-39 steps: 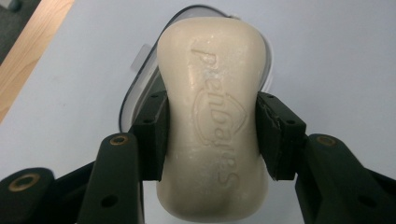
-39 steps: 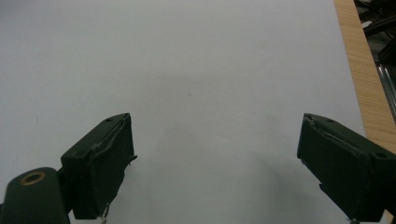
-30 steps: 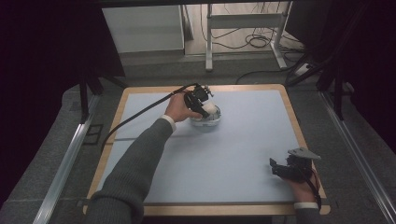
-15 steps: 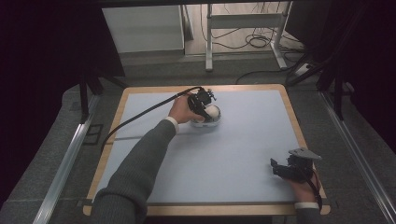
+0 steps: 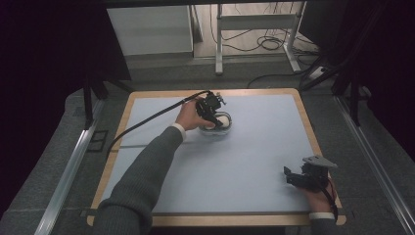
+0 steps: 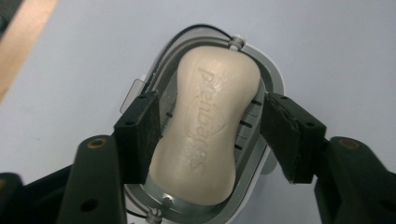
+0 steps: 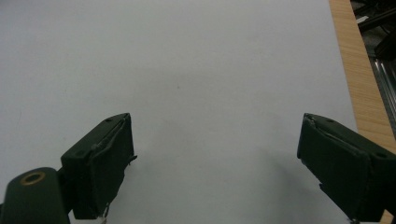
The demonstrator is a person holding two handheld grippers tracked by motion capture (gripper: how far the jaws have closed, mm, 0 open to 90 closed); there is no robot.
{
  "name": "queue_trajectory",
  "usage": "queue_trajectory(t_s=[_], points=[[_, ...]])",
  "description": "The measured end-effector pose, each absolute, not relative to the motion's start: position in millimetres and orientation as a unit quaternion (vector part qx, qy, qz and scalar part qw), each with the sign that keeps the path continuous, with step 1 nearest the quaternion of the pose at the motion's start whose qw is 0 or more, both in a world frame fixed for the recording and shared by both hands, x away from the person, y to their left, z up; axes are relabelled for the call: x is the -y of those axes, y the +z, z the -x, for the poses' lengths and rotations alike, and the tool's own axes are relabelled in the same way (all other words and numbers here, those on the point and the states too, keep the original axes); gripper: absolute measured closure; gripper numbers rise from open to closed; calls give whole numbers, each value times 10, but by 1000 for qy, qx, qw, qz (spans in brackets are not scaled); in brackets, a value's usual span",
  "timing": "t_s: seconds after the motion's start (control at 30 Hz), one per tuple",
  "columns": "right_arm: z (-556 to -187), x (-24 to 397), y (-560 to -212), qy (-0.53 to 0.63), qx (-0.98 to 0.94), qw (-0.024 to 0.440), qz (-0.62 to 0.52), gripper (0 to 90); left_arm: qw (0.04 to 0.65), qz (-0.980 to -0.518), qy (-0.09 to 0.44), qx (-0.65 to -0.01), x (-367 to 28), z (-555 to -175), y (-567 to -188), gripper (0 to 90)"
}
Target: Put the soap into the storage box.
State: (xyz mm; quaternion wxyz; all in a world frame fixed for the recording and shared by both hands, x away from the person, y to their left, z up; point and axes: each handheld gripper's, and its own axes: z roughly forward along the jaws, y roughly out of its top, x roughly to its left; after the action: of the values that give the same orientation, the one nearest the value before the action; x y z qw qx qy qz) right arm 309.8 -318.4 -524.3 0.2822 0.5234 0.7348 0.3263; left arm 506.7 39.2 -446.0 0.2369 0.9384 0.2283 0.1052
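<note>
A cream, waisted bar of soap (image 6: 205, 126) lies lengthwise in a clear oval soap dish (image 6: 275, 88) on the light blue mat. My left gripper (image 6: 212, 112) straddles the bar's middle from above, and its jaws have just been opening. The right pad (image 6: 289, 135) stands off the soap, while the left pad (image 6: 140, 135) sits right at its edge. From above, the left gripper (image 5: 214, 113) hovers over the dish (image 5: 218, 132) at the mat's far centre. Low at the near right corner, my right gripper (image 5: 293, 177) stands open with nothing between its jaws, over bare mat (image 7: 215, 140).
The blue mat (image 5: 254, 161) covers a wooden-edged table (image 5: 306, 122). The left gripper's black cable (image 5: 147, 122) trails off to the left across the mat. Metal rails run along both sides, and a frame with loose cables stands behind the table.
The left hand stays over the dish, and the pale soap shows more plainly beside the gripper now. The right hand has not moved.
</note>
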Motion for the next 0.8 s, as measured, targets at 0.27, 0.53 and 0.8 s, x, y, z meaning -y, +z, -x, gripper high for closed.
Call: queue_trajectory(t_s=[0.27, 0.53, 0.8], points=[[-3094, 3182, -5242, 326, -735, 282, -523, 105, 253, -931, 96, -243, -423, -4946, -4398, 310], [-3093, 3189, -5248, 324, -735, 282, -524, 105, 290, -913, 95, -270, -652, -4753, -4347, 309], [-3085, 3161, -5235, 323, -736, 286, -522, 105, 323, -896, 98, -287, -973, -4431, -4374, 298]])
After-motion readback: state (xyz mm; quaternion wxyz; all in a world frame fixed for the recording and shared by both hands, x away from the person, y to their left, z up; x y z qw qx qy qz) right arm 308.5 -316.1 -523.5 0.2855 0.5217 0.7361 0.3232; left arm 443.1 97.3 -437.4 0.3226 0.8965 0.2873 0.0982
